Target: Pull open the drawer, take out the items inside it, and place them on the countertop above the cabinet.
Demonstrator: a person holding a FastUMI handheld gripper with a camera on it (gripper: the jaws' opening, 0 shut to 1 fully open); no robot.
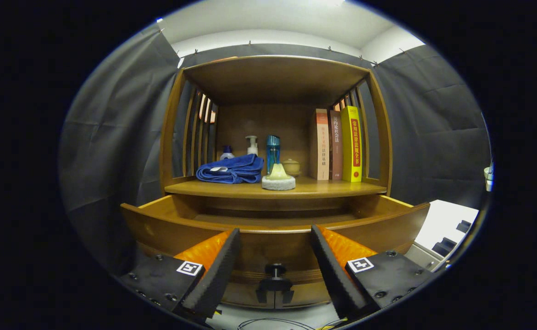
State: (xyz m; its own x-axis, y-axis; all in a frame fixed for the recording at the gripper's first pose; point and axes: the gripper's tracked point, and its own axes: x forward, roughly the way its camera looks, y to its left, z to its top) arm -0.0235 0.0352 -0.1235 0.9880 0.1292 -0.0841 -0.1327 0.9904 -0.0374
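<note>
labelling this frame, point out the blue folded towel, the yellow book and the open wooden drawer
blue folded towel point(231, 168), gripper view, middle of its top fold
yellow upright book point(351, 144), gripper view, middle of its spine
open wooden drawer point(273, 243), gripper view, front panel between the open tool's fingers

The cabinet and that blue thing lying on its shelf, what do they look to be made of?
The cabinet looks like brown wood with a smooth, slightly glossy finish; faint grain shows on the open drawer. The blue towel seems soft cloth, judging by its folds. The open gripper hovers before the drawer front.
</note>
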